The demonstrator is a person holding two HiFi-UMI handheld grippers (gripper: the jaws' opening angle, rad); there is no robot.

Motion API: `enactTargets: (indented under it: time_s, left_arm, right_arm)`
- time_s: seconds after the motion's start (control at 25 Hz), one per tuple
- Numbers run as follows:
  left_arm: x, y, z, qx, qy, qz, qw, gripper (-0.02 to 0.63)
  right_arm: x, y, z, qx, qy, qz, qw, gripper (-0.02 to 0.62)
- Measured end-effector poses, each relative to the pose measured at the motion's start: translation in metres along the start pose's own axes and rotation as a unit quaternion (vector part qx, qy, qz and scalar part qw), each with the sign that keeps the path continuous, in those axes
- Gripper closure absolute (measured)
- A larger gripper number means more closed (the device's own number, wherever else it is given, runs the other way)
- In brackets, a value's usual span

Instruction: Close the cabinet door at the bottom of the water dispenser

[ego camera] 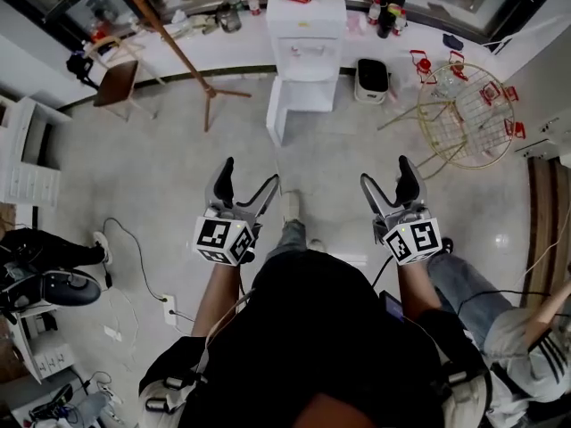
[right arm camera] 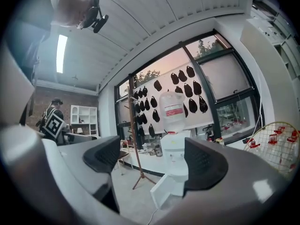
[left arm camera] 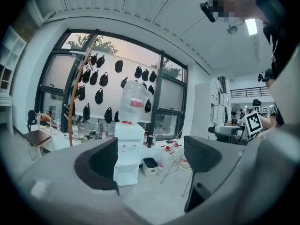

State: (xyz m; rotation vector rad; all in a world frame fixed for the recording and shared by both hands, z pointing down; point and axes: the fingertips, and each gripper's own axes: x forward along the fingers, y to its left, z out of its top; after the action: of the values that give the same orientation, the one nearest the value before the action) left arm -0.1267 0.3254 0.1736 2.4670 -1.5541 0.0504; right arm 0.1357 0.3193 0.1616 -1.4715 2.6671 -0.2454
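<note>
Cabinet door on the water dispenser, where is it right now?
Top centre of the head view, the cabinet door hangs open at the lower left of the water dispenser, toward the wooden coat stand.

A pale, glossy floor (ego camera: 178, 159) spreads ahead of me to a long white table (ego camera: 241, 47) that curves under the windows (left arm camera: 140, 55). These are tall and dark-framed, with pink sky behind rows of black shapes across the glass. A wooden coat stand (ego camera: 174, 47) rises by the table, with a brown chair (ego camera: 116, 83) to its left. A round gold wire rack (ego camera: 468, 114) stands at the right and a white shelf unit (ego camera: 22, 163) at the left. Overhead, a white ribbed ceiling (right arm camera: 154, 13) carries 1 strip light (right arm camera: 61, 53). A power strip (ego camera: 168, 307) lies on the floor.
</note>
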Motion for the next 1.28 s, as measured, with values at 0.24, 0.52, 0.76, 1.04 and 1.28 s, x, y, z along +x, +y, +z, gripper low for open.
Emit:
enactTargets:
  time_s: [0.24,0.52,0.76,1.04,1.28]
  left_arm:
    - [0.064,0.033,0.017,0.008,0.003,-0.021,0.9997,0.166]
    - [0.128,0.080,0.027,0.004,0.022,-0.037,0.9991,0.166]
    - [0.167,0.122,0.020,-0.004,0.047,-0.047,0.9978,0.166]
    - [0.195,0.169,0.000,0.003,0.069,-0.056,0.9960,0.166]
    - [0.223,0.186,-0.031,-0.004,0.098,-0.068,0.9929,0.166]
  right_arm:
    - [0.059,-0.024,0.009,-0.010,0.001,-0.013,1.000,0.181]
    - [0.132,-0.048,0.016,-0.007,0.007,-0.027,1.000,0.182]
    - [0.191,-0.061,-0.001,0.004,0.025,-0.036,0.999,0.183]
    - [0.246,-0.063,-0.022,0.011,0.033,-0.045,0.998,0.182]
    - [0.271,-0.073,-0.052,0.026,0.051,-0.053,0.997,0.183]
